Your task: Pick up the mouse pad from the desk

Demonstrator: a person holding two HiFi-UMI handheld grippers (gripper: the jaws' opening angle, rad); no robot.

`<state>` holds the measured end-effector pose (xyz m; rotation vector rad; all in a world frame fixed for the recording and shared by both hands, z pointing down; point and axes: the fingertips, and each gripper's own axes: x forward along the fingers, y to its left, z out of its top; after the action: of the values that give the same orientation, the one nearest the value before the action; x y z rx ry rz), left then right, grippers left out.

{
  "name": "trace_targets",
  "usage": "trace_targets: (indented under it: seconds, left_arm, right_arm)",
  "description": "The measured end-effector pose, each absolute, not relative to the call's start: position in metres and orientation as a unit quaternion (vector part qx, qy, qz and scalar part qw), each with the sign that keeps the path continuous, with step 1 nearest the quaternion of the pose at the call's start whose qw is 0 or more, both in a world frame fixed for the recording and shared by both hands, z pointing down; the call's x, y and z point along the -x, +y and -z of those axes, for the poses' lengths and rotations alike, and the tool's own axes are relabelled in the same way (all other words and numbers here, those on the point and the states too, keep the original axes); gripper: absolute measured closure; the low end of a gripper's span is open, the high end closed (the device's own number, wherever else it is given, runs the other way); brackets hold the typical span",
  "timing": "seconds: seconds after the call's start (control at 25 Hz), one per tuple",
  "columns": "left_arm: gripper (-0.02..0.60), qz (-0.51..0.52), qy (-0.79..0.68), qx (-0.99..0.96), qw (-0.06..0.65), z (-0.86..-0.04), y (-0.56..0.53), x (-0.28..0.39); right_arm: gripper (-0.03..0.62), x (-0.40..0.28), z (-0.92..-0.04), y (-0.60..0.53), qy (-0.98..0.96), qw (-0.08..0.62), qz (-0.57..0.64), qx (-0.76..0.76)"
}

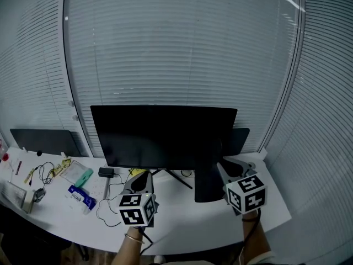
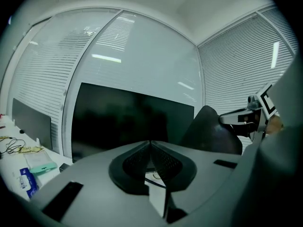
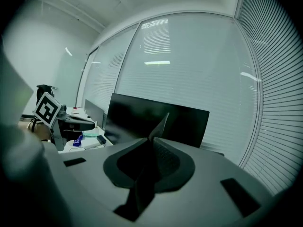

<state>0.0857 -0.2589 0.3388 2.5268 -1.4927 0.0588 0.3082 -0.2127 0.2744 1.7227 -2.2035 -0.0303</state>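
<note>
The black mouse pad (image 1: 208, 185) hangs off the desk in front of the monitor's right corner. My right gripper (image 1: 224, 168) is shut on its edge. In the right gripper view the pad (image 3: 160, 125) shows as a thin dark sheet pinched between the jaws and sticking up past their tips. The left gripper view shows the pad (image 2: 207, 132) as a dark flap with the right gripper (image 2: 226, 118) at its right side. My left gripper (image 1: 145, 177) is raised over the desk left of the pad and apart from it. Its jaws (image 2: 150, 143) meet at the tips with nothing between them.
A wide black monitor (image 1: 164, 137) stands on its stand at the back of the white desk (image 1: 193, 225), with window blinds behind. A black adapter (image 1: 106, 172), cables (image 1: 107, 208), a mint-green item (image 1: 84, 177) and a blue packet (image 1: 80, 197) lie left. A second dark screen (image 1: 47, 141) stands far left.
</note>
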Motion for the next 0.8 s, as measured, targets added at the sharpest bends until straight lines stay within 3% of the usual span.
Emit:
trace_targets:
  seconds: [0.8]
  left_arm:
    - [0.560, -0.034, -0.494, -0.862, 0.107, -0.350, -0.260, -0.094]
  right_arm:
    - [0.542, -0.317, -0.285, -0.207, -0.758, 0.167, -0.004, -0.631]
